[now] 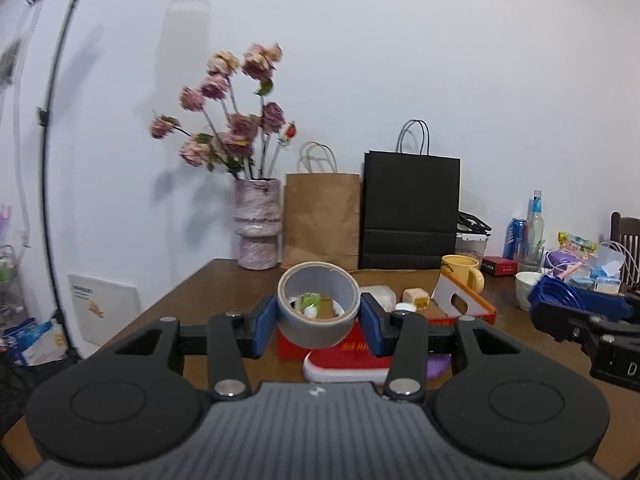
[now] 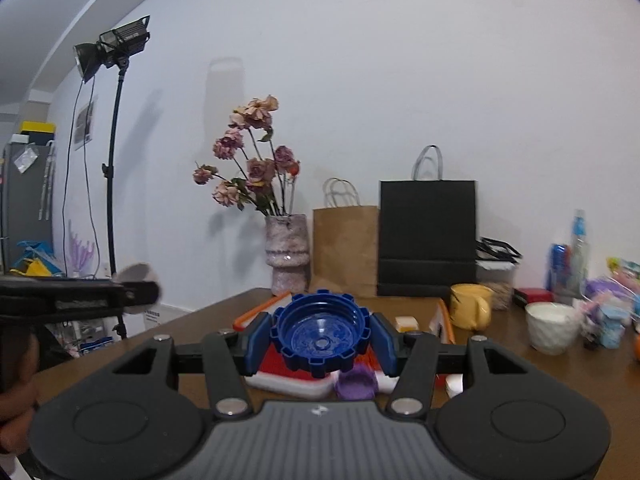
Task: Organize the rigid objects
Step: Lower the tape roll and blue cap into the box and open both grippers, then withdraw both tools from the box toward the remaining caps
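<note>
Left gripper (image 1: 318, 322): blue pads clamped on either side of a grey tape roll (image 1: 318, 307), roll carried above the wooden table (image 1: 192, 300), its open core facing the lens. Right gripper (image 2: 320, 334): pads pressed on a blue ridged lid (image 2: 320, 334), hollow side toward the camera, also held off the table. Both loads airborne, both views slightly smeared.

Just under both grippers: a red box with a white rim (image 1: 344, 362), and a purple piece (image 2: 356, 385) beside it. Judgement: the carry is under way and a drop spot is not yet committed.

Doing it well, as I read it: keep both grips firm. The roll is held across its round wall and could pivot if the pads ease. Set one item down at a time. Lower until it bears on a surface before releasing. Keep the two grippers apart; the right one already shows at the edge of the left view.

Mid-table: orange-edged white box (image 1: 460, 300), yellow mug (image 1: 460, 274), white bowl (image 2: 554, 326). Far: vase of dried flowers (image 1: 258, 236), brown bag (image 1: 322, 220), black bag (image 1: 412, 208) against the wall.

Hard to make out: small items seen through the roll's core, unidentifiable. The red box's interior is hidden by the grippers. The right-hand clutter is too blurred to name. The intended container is not evident.
</note>
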{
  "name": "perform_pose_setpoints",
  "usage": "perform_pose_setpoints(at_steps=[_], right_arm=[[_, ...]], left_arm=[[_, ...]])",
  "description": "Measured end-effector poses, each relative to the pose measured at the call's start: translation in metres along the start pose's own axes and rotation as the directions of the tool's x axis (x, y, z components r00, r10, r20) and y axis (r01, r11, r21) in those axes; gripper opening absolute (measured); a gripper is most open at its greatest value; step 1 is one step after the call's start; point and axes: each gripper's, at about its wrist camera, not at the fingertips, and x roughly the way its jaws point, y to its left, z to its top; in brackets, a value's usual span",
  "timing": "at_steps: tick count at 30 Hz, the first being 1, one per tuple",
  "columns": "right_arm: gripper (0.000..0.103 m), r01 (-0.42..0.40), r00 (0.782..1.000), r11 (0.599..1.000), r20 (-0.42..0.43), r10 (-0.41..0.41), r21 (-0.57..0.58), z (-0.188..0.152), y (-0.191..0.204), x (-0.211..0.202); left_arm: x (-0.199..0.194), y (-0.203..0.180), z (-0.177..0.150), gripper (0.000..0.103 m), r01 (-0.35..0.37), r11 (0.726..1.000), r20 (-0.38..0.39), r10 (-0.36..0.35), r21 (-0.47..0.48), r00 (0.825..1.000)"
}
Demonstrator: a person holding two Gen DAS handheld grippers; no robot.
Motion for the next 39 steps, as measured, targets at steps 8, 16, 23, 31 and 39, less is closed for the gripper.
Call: perform_pose_setpoints(at_steps=[8,16,23,31,39], right_arm=[[0.053,-0.114,0.98,0.99,-0.153,0.125,0.076,0.049,-0.042,0.136],[0.053,-0.101,0.882,0.96,-0.423,0.208,0.262,0.04,-0.072,0.297],[0.054,-0.049,0.773,0.972,-0.608,0.181,0.228,-0.003,-0.069,0.376],[0.06,-0.041,0.738,0.981,-0.657,0.158,0.19,-0.015,-0.063,0.395],[0.064,-0.027,0.785,0.985,-0.606,0.127,0.171,0.02,-0.07,0.357]], left_arm=[[0.126,0.012,0.05,0.045,0.096,0.995,-0.147,-0.1,-0.03,0.984],[0.269,0.032,0.047,0.045,0.144,0.984,-0.431,-0.176,-0.107,0.885],[0.331,0.03,0.008,0.046,0.125,0.992,-0.597,-0.09,0.017,0.797],[0.336,0.023,-0.002,0.052,0.143,0.988,-0.59,-0.076,0.067,0.804],[0.312,0.026,0.024,0.065,0.108,0.993,-0.568,-0.058,0.055,0.821]])
